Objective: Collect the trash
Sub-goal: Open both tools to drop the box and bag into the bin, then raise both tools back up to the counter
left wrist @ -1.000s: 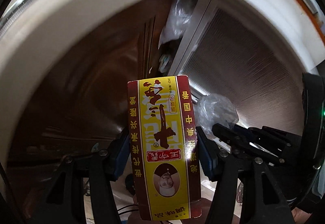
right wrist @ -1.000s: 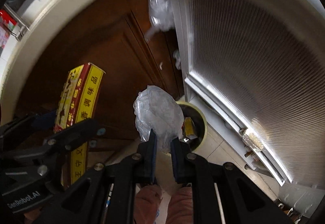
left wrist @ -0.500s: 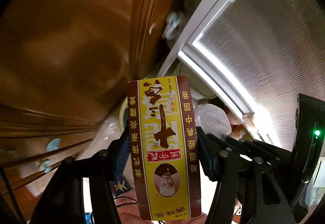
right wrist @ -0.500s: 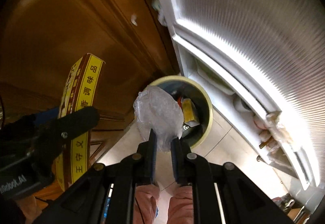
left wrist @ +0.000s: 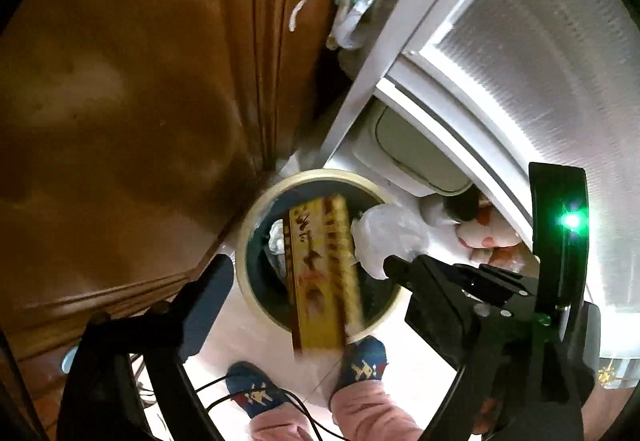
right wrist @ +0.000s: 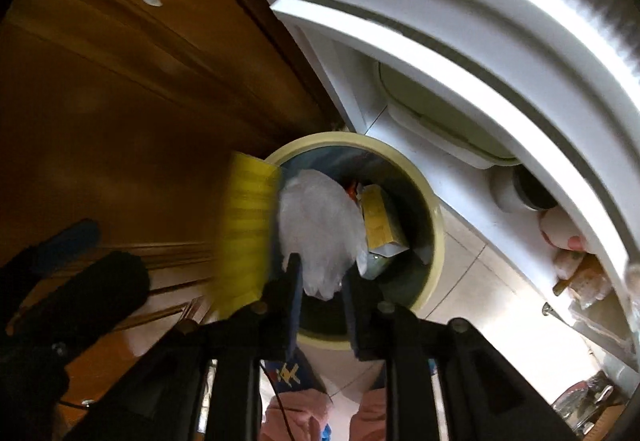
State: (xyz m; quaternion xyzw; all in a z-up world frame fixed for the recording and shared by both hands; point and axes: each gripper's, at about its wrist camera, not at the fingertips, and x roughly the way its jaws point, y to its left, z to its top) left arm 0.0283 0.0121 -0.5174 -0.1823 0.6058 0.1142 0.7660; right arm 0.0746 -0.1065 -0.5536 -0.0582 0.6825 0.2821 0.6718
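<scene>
A yellow and red carton is falling, blurred, over a round bin with a pale yellow rim. My left gripper hangs above the bin, its jaws opening wide and clear of the carton. In the right wrist view the carton is a yellow smear at the bin's left rim. A crumpled clear plastic bag stands between the fingers of my right gripper, over the bin's mouth. Those jaws are opening and the pads have parted from the bag. A yellow packet lies inside the bin.
A brown wooden cabinet door stands left of the bin. A white ribbed-glass door is to the right, with a white lidded container and small items at its foot. A person's feet in blue socks stand just below the bin.
Both grippers dropped from counter height down to the bin. The left jaws spread and let the carton go. The right jaws widened around the plastic bag.
</scene>
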